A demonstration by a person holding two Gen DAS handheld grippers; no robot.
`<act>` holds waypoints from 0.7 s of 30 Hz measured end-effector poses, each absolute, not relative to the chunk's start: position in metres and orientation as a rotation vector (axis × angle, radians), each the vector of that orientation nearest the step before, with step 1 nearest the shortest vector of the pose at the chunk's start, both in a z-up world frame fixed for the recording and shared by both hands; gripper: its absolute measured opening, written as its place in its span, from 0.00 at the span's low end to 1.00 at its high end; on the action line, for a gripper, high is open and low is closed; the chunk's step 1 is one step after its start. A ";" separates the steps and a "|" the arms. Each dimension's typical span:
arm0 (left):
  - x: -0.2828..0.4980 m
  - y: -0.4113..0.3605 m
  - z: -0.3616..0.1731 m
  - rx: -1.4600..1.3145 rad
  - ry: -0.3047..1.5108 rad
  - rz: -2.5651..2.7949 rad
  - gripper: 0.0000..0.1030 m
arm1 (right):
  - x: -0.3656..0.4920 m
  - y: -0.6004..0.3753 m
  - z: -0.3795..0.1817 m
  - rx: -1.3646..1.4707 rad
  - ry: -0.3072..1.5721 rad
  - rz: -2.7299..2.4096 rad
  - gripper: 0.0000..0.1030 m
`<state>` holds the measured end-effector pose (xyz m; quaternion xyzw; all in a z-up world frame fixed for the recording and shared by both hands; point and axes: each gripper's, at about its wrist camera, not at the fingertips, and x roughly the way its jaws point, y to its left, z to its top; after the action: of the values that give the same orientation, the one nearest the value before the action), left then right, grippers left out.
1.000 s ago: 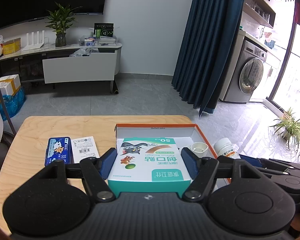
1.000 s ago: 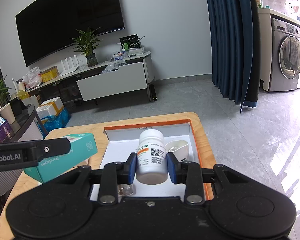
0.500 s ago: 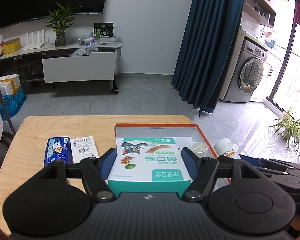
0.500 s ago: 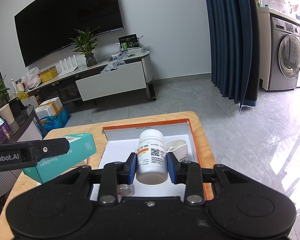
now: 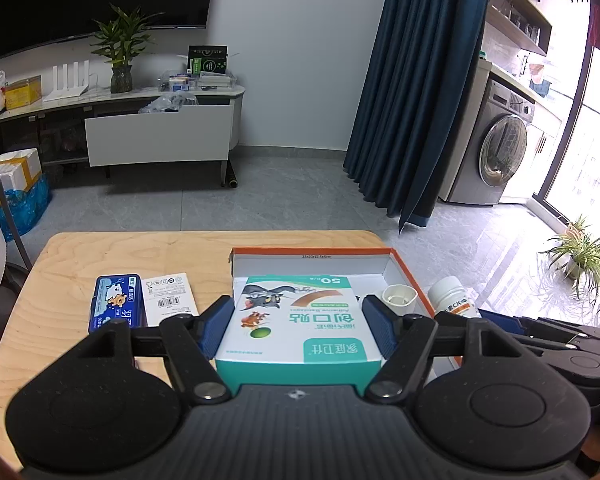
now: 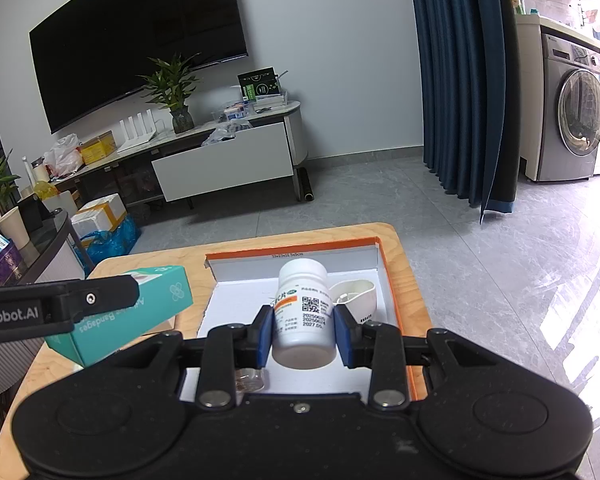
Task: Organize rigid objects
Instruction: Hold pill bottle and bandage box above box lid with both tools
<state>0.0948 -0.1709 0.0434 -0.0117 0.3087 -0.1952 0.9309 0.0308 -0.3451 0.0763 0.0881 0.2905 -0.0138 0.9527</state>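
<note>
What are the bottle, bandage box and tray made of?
Bottle: looks like white plastic, smooth with a slight sheen and a printed paper label. Bandage box: printed cardboard, sharp folded edges. Tray: likely cardboard, folded white walls with orange outside.

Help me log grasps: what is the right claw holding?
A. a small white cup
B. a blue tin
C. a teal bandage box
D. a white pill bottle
D: in the right wrist view the right claw has its blue pads pressed on both sides of the white pill bottle, above the orange-rimmed tray.
</note>
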 end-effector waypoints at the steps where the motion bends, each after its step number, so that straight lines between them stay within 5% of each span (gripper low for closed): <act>1: 0.095 -0.171 0.043 -0.024 0.632 -0.399 0.70 | 0.031 -0.345 0.076 0.180 0.590 -0.028 0.39; 21: 0.096 -0.172 0.042 -0.021 0.633 -0.398 0.70 | 0.032 -0.345 0.074 0.181 0.594 -0.025 0.39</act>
<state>0.0961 -0.1716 0.0418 -0.0103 0.3093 -0.1942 0.9309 0.0320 -0.3452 0.0744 0.0890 0.2922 -0.0125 0.9521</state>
